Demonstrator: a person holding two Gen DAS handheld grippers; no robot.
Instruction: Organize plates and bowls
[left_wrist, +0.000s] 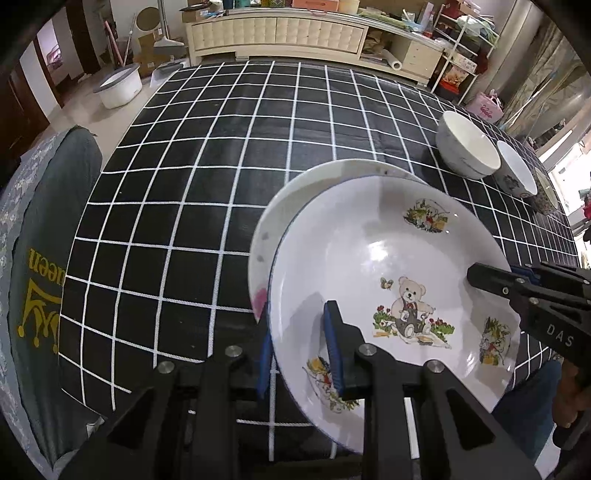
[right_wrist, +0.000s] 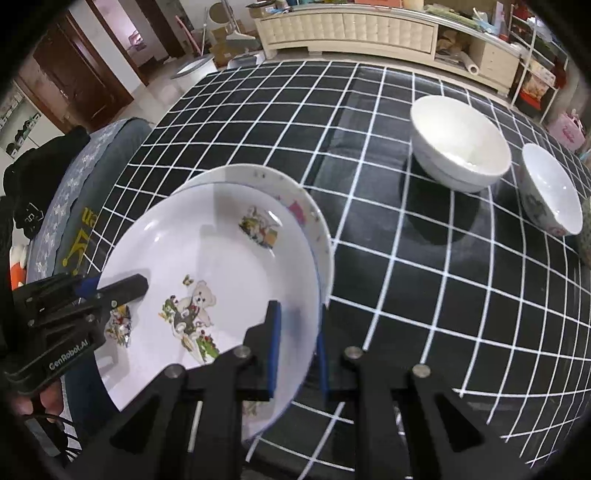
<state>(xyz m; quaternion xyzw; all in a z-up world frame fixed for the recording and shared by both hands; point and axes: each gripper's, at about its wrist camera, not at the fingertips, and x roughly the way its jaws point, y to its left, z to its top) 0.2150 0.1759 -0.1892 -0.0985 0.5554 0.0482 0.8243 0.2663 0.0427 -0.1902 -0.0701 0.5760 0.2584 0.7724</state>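
The left gripper (left_wrist: 300, 350) has its jaws clamped on the near-left rim of the bear plate (left_wrist: 391, 280), one blue pad inside the well and one under the edge. The right gripper (right_wrist: 297, 343) grips the opposite rim the same way, jaws pinched across the plate's right edge. Held between both, the bear plate sits tilted over a second plate (left_wrist: 273, 229), whose pink-marked rim shows as a crescent past its far-left edge; whether the two touch cannot be told. Both are near the front edge of the table (left_wrist: 207, 155), covered in black cloth with a white grid. Beyond them the cloth lies open to the far edge and to the left. To the right, well apart from the plates, stand a white bowl (right_wrist: 460, 142) and a smaller bowl (right_wrist: 552, 188) just beside it, near the table's right edge.
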